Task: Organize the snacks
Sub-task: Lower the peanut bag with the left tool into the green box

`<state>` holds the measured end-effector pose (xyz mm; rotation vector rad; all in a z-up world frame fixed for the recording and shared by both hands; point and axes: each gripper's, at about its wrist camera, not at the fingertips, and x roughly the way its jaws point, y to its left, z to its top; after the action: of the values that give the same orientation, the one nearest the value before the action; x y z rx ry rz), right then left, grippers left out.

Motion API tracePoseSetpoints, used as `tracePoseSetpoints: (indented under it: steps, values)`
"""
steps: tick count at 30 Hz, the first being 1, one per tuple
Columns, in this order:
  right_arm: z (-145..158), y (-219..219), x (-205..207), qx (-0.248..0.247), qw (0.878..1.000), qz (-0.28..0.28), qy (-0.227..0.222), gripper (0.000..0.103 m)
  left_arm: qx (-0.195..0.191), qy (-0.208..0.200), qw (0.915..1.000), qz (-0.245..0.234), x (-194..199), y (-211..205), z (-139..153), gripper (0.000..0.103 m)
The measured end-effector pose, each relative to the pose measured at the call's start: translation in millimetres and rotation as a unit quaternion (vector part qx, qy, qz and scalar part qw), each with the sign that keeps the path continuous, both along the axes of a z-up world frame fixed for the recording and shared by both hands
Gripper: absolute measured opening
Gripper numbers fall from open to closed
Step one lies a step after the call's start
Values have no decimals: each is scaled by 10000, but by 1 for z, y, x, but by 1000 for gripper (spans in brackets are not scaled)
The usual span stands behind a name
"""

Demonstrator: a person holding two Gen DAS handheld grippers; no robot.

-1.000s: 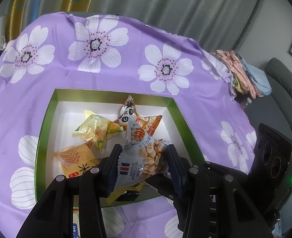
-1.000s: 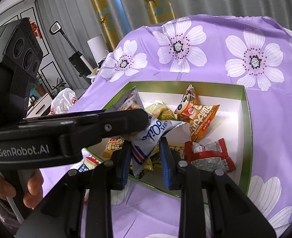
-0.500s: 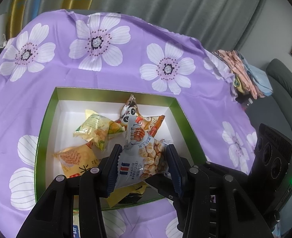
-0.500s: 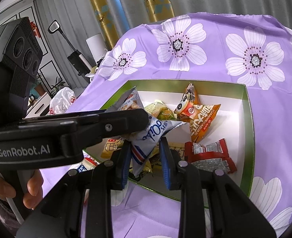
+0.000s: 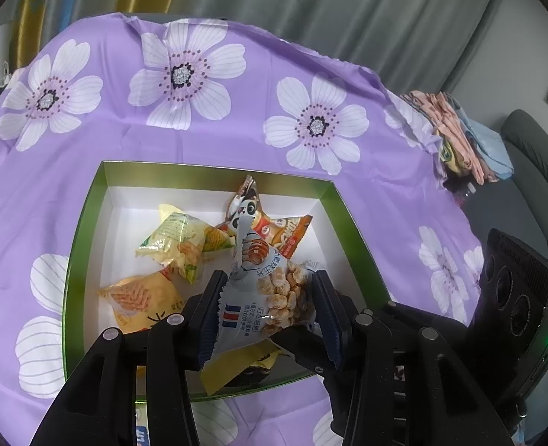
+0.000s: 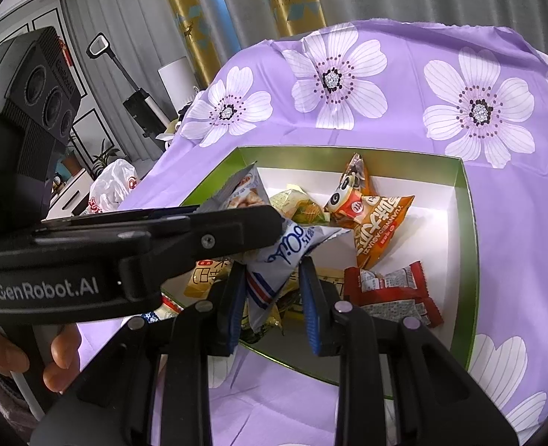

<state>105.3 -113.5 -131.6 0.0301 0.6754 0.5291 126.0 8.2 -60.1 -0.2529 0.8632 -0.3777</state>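
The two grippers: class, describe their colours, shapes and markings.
Both the left gripper and the right gripper are matte black, with angular linkage arms, silver rivets and ribbed blue pads on the fingers. The left one's body reads "GenRobot.AI" in white and has three round lenses.

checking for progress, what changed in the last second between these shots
Almost nothing. The left gripper keeps holding the grey-blue peanut snack packet above the green-rimmed white box; the right gripper still straddles the packet's lower corner. The other snacks lie unmoved.
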Motion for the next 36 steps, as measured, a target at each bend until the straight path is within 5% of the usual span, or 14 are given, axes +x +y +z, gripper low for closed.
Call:
tracePoseSetpoints:
  steps: [36]
  values:
    - [1,9,9,-357,9992,-10,179,29,-6,273,9996,-16,12,5,-5,46]
